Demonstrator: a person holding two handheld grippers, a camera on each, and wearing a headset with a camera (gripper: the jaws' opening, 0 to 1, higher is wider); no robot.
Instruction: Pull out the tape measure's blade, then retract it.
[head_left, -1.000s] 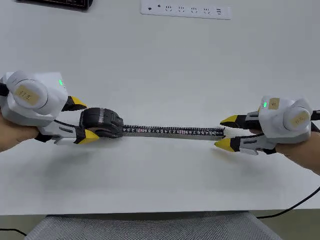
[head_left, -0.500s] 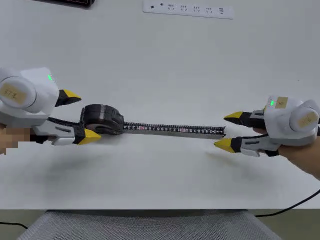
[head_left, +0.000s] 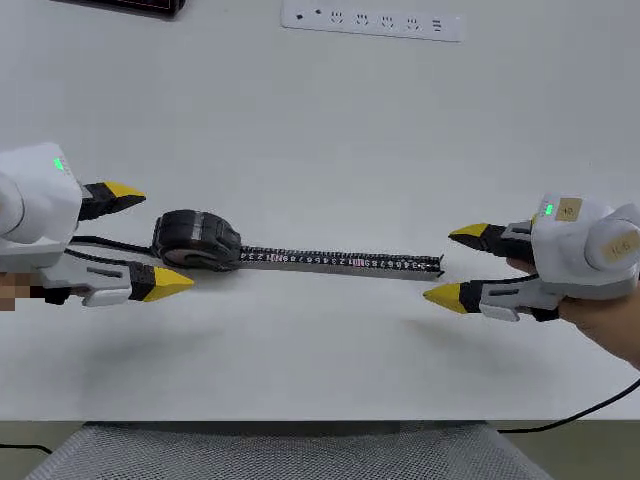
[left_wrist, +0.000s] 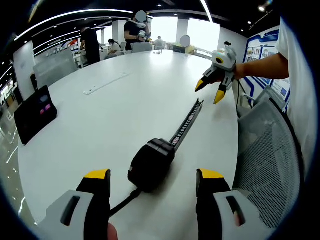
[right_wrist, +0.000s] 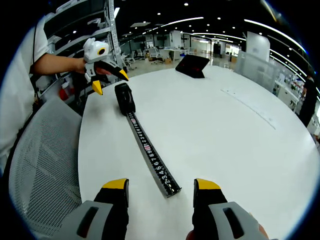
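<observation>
**Blade out on the table, both grippers off it**

Nearest you, both grippers stand with jaws wide and nothing in them. Your left gripper (head_left: 148, 237) is just behind the black tape measure case (head_left: 197, 240). Your right gripper (head_left: 455, 264) has the blade's hooked tip (head_left: 436, 264) lying just ahead of its jaws, apart from both. The case rests on the white table (head_left: 320, 350), and its blade (head_left: 340, 260) runs flat from it toward your right. With nothing holding the blade out, the lock is probably on. The case looks rigid and fairly weighty, so clamp it across its flat sides. The blade is thin, springy steel, liable to kink and to whip back once released, so pinch it at the hook and feed it in slowly. A power strip (head_left: 372, 19) lies well beyond.
</observation>
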